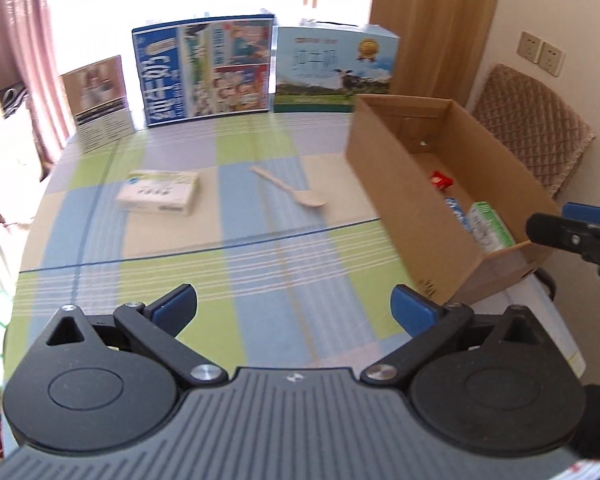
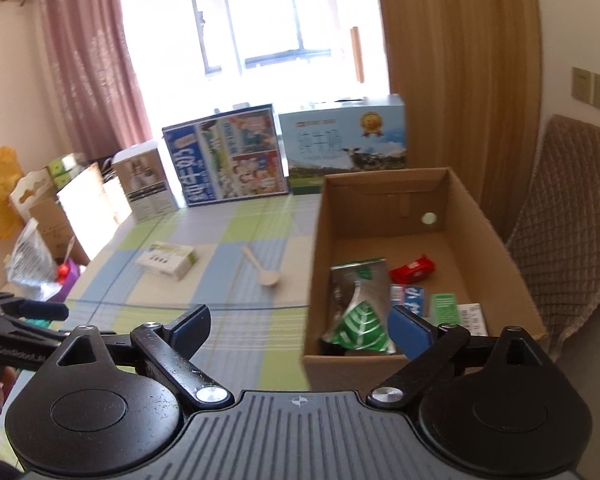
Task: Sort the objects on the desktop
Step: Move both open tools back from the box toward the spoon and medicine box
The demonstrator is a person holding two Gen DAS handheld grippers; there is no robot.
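Matt cardboard box [image 2: 384,216], pale wooden spoon [image 1: 290,186], glossy checked tablecloth [image 1: 236,268].

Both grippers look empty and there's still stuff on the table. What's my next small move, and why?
Probably ease the left gripper, jaws open and empty, toward the wooden spoon. It and the tissue pack still lie on the tablecloth outside the cardboard box, and the spoon is nearer the box.

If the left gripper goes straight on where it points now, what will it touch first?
Probably only the checked tablecloth: the open left gripper aims between the tissue pack and wooden spoon, though depth is unclear.
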